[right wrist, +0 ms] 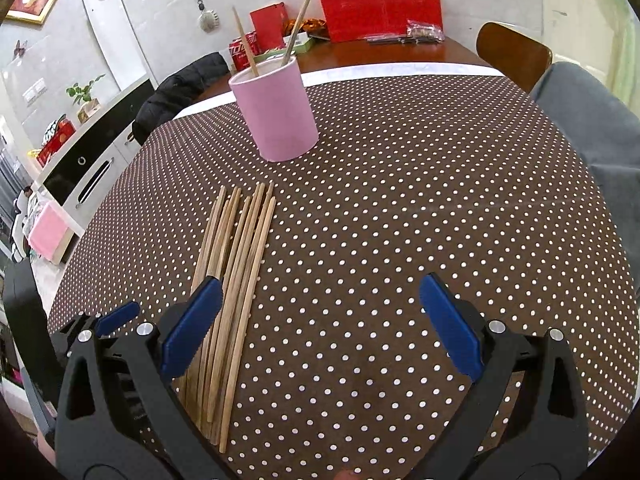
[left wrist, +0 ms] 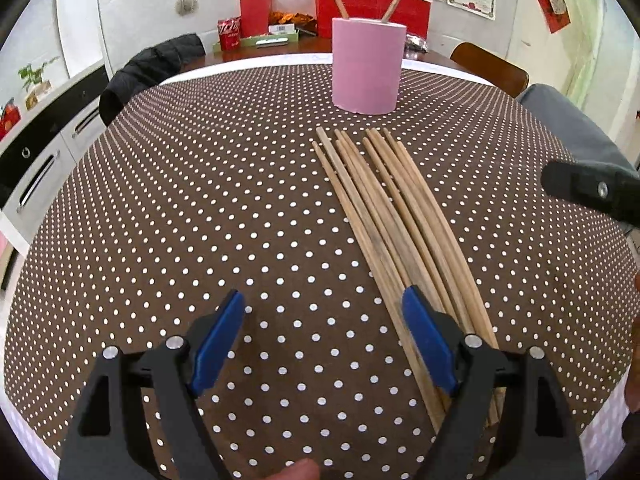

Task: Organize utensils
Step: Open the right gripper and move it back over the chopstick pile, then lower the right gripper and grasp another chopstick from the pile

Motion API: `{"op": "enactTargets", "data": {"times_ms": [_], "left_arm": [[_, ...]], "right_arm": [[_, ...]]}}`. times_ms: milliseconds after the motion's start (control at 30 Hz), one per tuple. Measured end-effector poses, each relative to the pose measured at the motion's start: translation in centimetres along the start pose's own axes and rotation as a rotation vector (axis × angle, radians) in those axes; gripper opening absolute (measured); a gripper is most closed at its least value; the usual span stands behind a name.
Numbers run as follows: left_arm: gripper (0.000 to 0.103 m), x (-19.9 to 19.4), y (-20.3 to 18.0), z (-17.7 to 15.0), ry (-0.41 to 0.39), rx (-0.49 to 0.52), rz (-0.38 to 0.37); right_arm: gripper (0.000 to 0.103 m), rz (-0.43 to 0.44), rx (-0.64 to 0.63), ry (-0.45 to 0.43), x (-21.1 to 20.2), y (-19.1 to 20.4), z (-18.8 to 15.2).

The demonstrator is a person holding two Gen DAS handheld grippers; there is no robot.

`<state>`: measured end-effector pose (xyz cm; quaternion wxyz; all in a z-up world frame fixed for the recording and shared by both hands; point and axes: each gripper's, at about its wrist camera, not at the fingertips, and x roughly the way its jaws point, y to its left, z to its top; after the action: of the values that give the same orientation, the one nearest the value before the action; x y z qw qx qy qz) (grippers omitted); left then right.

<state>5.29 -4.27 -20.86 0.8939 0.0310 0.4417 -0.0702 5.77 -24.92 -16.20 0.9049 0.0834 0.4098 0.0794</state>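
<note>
Several wooden chopsticks [left wrist: 392,208] lie side by side on the brown polka-dot tablecloth [left wrist: 200,220]; they also show in the right wrist view [right wrist: 236,264]. A pink cylindrical holder [left wrist: 367,65] stands upright beyond them with two chopsticks in it, also in the right wrist view [right wrist: 276,108]. My left gripper [left wrist: 324,308] is open and empty, its right finger over the near ends of the chopsticks. My right gripper [right wrist: 320,292] is open and empty, its left finger over the chopsticks. The right gripper's black body [left wrist: 592,192] shows at the left view's right edge.
A black jacket [left wrist: 148,68] hangs over a chair at the far left. A wooden chair [left wrist: 492,66] and a grey cloth [left wrist: 572,128] sit at the right. Red boxes [left wrist: 372,4] and a cola can [left wrist: 229,34] stand at the table's back.
</note>
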Motion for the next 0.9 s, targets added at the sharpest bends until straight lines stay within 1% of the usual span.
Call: {"op": "enactTargets", "data": {"times_ms": [67, 167, 300, 333, 400, 433, 567, 667, 900], "left_arm": [[0.080, 0.0, 0.2, 0.1, -0.002, 0.013, 0.002], [0.080, -0.3, 0.2, 0.0, -0.008, 0.041, 0.024], [0.081, 0.1, 0.3, 0.2, 0.003, 0.031, 0.009], [0.081, 0.4, 0.1, 0.2, 0.020, 0.033, 0.015], [0.082, 0.5, 0.0, 0.2, 0.013, 0.035, 0.028], [0.082, 0.5, 0.1, 0.2, 0.018, 0.032, 0.021], [0.082, 0.3, 1.1, 0.2, 0.020, 0.020, 0.034], [0.082, 0.2, 1.6, 0.1, 0.026, 0.010, 0.042], [0.082, 0.1, 2.4, -0.1, 0.027, 0.001, 0.040]], "right_arm": [[0.097, -0.008, -0.023, 0.007, 0.0, 0.3, -0.3], [0.097, -0.017, -0.068, 0.030, 0.3, 0.9, -1.1], [0.097, -0.029, -0.114, 0.058, 0.9, 1.6, -2.2], [0.097, -0.034, -0.120, 0.060, 1.0, 1.7, -2.5], [0.097, -0.052, -0.139, 0.066, 1.2, 1.7, -2.8], [0.097, -0.057, -0.154, 0.073, 1.4, 1.8, -3.0], [0.097, -0.057, -0.212, 0.103, 2.2, 2.9, -3.7], [0.097, -0.086, -0.257, 0.123, 3.3, 3.7, -4.0], [0.097, -0.127, -0.234, 0.127, 4.1, 3.7, -3.5]]}}
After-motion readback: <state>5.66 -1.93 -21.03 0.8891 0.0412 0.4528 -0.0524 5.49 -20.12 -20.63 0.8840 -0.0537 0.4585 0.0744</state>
